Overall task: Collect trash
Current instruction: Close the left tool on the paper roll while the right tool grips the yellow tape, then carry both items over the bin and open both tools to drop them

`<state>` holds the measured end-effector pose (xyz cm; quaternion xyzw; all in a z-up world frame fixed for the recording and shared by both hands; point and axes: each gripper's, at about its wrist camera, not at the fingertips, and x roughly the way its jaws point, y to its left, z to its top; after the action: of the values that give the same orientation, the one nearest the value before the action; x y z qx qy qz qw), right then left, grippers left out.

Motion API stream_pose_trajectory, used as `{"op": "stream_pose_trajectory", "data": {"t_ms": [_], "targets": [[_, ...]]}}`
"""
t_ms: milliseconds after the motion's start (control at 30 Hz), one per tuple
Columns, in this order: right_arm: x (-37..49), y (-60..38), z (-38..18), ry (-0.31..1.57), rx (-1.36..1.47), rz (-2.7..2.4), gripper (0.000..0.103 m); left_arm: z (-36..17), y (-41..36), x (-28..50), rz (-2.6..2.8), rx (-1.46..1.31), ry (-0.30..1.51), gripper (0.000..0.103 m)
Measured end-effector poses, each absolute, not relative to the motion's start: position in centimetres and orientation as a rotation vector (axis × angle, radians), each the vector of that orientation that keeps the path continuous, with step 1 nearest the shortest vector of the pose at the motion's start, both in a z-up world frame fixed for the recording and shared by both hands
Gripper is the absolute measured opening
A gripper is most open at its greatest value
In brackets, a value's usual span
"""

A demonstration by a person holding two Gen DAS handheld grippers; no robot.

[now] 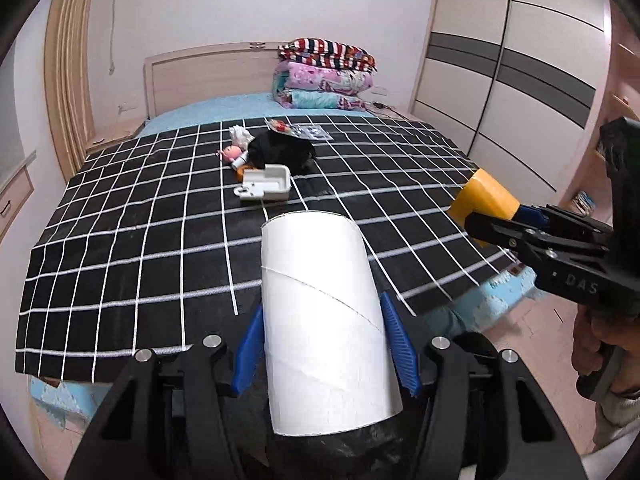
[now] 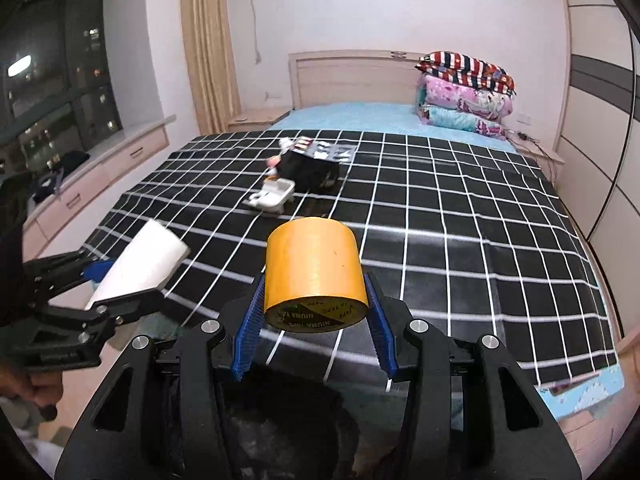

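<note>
My left gripper (image 1: 326, 344) is shut on a white cardboard tube (image 1: 324, 312), held above the near edge of the bed; the tube also shows in the right wrist view (image 2: 140, 264). My right gripper (image 2: 314, 320) is shut on a yellow tape roll (image 2: 314, 276), also held above the bed; the roll shows in the left wrist view (image 1: 482, 200) at the right. Further up the bed lie a white plastic tray (image 1: 266, 186), a black bag (image 1: 282, 150), a pink doll (image 1: 232, 154), crumpled white paper (image 1: 240, 134) and flat wrappers (image 1: 298, 130).
The bed carries a black-and-white checked cover (image 1: 140, 220) over a blue sheet. Folded quilts (image 1: 326, 76) are stacked by the headboard. A wardrobe (image 1: 520, 60) stands on the right. A window ledge with drawers (image 2: 100, 176) runs along the left.
</note>
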<state>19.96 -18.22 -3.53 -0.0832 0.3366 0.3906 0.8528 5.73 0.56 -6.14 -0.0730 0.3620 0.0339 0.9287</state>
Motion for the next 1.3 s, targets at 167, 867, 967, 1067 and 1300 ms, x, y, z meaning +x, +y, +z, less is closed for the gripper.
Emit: {"op": "stream_pose_trajectory", "data": {"t_ms": [167, 867, 967, 1067, 1300], "targets": [[17.9, -19.0, -4.3, 0.725, -0.19, 0.849, 0.048, -7.3, -0.8, 4.8, 0.019, -0.118, 0.786, 0.054], [14.5, -18.5, -17.8, 1.158, -0.22, 0.992, 0.048, -19.9, -2.4, 3.6, -0.143, -0.147, 1.13, 0.054], [14.4, -18.2, -20.7, 1.249, -0.212, 0.988, 0.048, -22.1, -2.5, 4.0, -0.144, -0.163, 1.179, 0.054], [13.7, -17.6, -22.3, 1.29, -0.254, 0.97, 0.048, -23.5, -2.5, 4.0, -0.148, -0.176, 1.213, 0.054], [12.2, -16.2, -24.2, 1.348, -0.379, 0.925, 0.048, -25.5, -3.6, 4.8, -0.161, -0.14, 1.295, 0.054]]}}
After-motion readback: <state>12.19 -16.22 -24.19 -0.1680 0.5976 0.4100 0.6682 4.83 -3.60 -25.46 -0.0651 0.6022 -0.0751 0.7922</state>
